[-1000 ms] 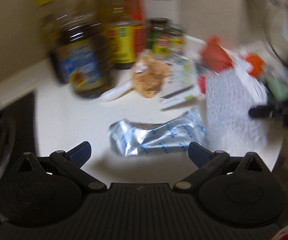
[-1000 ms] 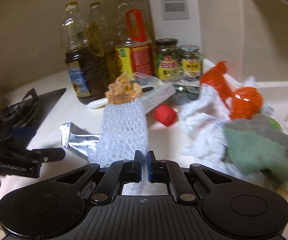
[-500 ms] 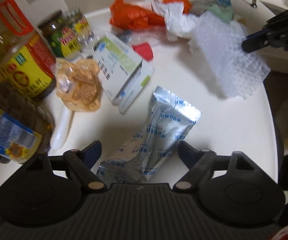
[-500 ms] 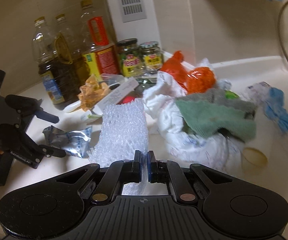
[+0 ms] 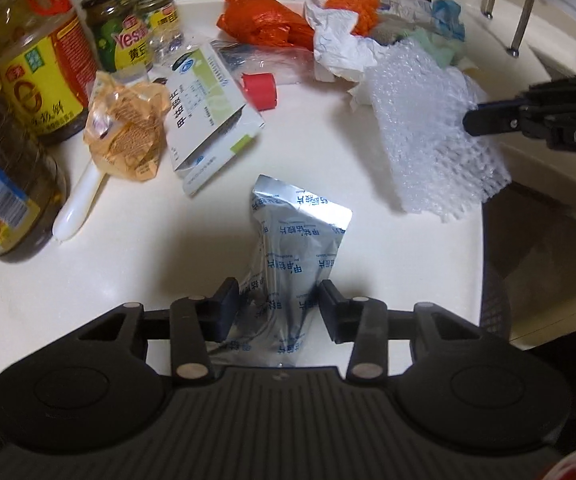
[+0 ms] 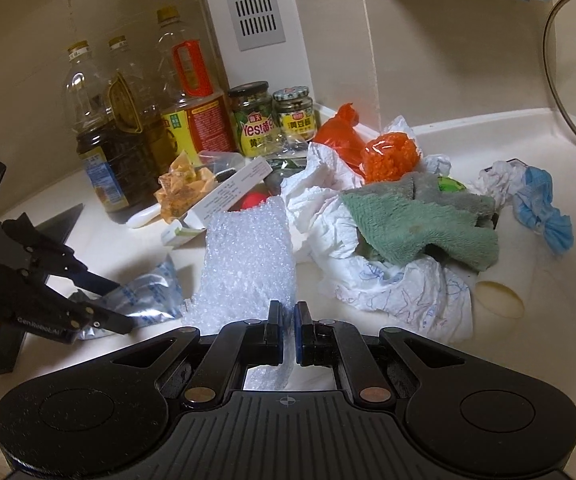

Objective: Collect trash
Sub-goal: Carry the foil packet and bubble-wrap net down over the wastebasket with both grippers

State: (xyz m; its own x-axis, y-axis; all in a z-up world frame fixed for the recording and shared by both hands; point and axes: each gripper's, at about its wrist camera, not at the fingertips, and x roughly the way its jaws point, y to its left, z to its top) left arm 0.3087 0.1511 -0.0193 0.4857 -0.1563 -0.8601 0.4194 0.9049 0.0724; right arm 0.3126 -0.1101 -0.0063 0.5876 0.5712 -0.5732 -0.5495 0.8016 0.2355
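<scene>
A silver foil pouch with blue print lies on the white counter. My left gripper points down over its near end; the jaws are closing and both pads meet the pouch's crinkled sides. From the right wrist view the same left gripper straddles the pouch at the left. My right gripper is shut on a white bubble-wrap sheet, which stands up from its fingers. In the left wrist view that sheet hangs from the right gripper at the right.
Oil bottles and two jars line the back wall. On the counter lie a medicine box, an orange wrapper, a red cap, crumpled paper, a green cloth and an orange bag. The counter's edge drops off at right.
My left gripper tilted down over the foil pouch and its jaws narrowed from wide apart to the pouch's sides. The right gripper drifted sideways, still gripping the bubble wrap.
</scene>
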